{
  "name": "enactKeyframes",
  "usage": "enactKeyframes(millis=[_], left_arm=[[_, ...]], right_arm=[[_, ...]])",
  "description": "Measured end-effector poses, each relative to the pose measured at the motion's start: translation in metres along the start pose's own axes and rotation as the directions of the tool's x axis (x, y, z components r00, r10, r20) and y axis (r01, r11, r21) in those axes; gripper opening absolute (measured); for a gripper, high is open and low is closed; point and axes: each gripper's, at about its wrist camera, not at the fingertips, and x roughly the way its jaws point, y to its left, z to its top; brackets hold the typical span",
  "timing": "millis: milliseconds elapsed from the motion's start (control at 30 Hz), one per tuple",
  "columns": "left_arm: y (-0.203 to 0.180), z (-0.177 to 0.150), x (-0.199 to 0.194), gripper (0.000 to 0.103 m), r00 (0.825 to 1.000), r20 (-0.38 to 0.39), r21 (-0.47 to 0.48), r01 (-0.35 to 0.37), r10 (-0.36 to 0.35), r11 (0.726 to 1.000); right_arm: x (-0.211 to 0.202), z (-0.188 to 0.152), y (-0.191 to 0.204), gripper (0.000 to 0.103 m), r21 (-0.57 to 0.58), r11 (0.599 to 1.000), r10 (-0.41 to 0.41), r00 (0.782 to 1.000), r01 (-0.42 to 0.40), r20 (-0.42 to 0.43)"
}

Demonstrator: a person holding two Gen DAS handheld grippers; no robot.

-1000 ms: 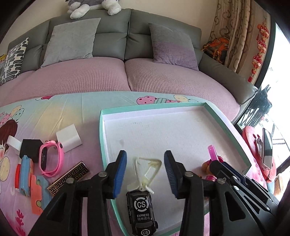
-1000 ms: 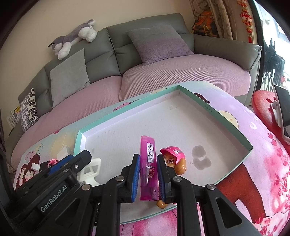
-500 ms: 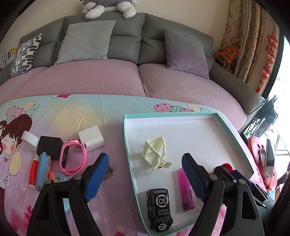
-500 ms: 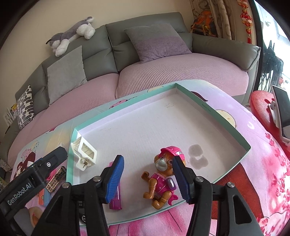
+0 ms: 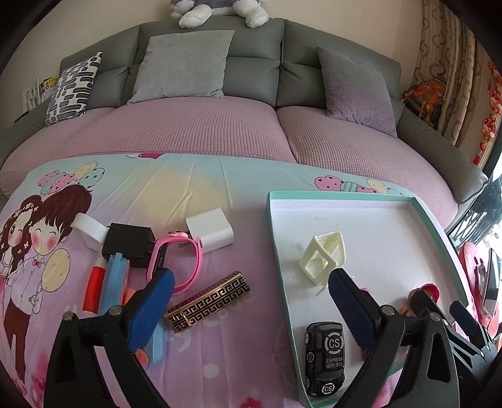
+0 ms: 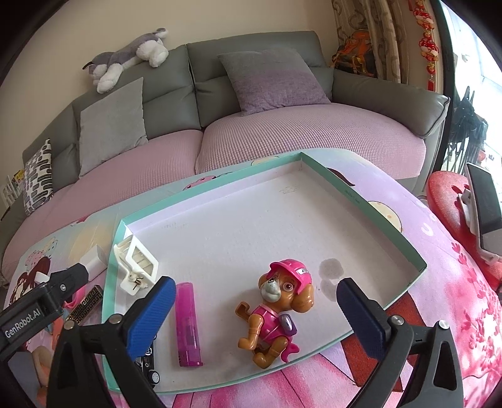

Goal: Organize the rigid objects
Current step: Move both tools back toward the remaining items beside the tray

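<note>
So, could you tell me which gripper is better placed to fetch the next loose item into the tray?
Left. The left gripper is open over the patterned bar; the right gripper faces the tray.

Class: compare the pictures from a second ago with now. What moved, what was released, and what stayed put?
The right claw let go of the pink lighter, now lying in the tray. The left claw, jaws just opened, swung left off the cream clip. Toy car and puppy figure stayed.

Grey sofa (image 5: 251, 78), cream wall (image 6: 219, 18)
</note>
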Motion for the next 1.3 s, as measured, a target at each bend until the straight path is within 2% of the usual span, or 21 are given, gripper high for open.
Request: enactKeyframes(millis=[167,300,500,633,800,900,1100,1300], left_arm=[[0.011,-0.002,0.006,0.100,0.999,-0.035,-0.041,-0.020,0.019,0.999],[0.019,-0.002,0.006,0.100,0.999,-0.044,-0.075,-0.005,0.002,0.997],[0.024,-0.002,0.003,0.100,0.999,-0.038,-0.090,-0.006,0.002,0.996],[0.030,-0.001,0.000,0.100,1.000,-0.028,-0.100,-0.005,0.002,0.995],[0.042,0.001,-0.006,0.100,1.000,-0.014,-0.131,-0.007,0.005,0.991],[0.054,0.002,-0.010,0.100,1.000,-0.008,-0.155,-0.017,0.016,0.988],[0.077,0.004,-0.020,0.100,0.998,0.013,-0.192,-0.060,0.064,0.980],[0.107,0.005,-0.036,0.100,0.993,0.044,-0.232,-0.098,0.111,0.968]], right_arm=[[0.001,0.000,-0.001,0.103,0.020,1.000,0.012,1.000,-0.012,-0.006],[0.004,0.000,-0.001,0.103,0.024,1.000,0.007,0.999,-0.006,-0.032],[0.000,0.000,0.010,0.103,0.010,0.998,0.060,0.998,-0.060,-0.014],[-0.002,0.000,0.021,0.103,-0.033,0.999,-0.004,1.000,0.004,0.009],[-0.011,-0.001,0.026,0.103,-0.027,1.000,-0.011,0.999,0.012,0.052],[-0.013,-0.002,0.029,0.103,-0.026,0.999,-0.045,0.998,0.046,0.055],[-0.014,-0.004,0.033,0.103,-0.013,1.000,-0.008,0.999,0.008,0.037],[-0.011,-0.007,0.043,0.103,-0.023,1.000,-0.019,1.000,0.020,0.011]])
